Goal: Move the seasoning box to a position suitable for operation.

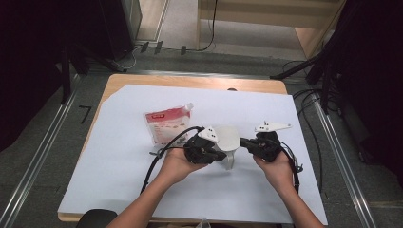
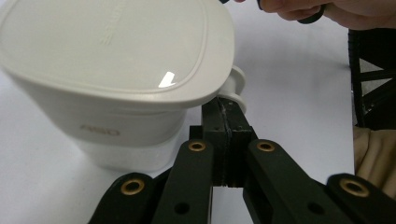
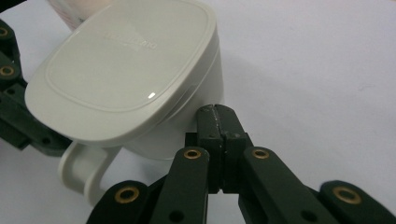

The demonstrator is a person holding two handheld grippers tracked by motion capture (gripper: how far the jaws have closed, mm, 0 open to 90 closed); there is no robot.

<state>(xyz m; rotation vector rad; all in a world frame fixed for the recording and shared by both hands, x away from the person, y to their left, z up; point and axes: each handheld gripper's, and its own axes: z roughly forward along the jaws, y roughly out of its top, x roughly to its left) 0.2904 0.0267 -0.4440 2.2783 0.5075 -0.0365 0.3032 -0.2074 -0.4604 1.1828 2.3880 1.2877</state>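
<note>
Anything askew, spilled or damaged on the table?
Nothing stands out. The white lidded plastic container stands upright with its lid seated, the red-and-white spouted pouch lies flat and unspilled, and both closed tools, left and right, sit against the container.

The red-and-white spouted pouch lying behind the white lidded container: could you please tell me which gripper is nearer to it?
Left. The left gripper sits just in front of the red-and-white spouted pouch, at the white lidded container; the right gripper is beyond the container's far side.
</note>
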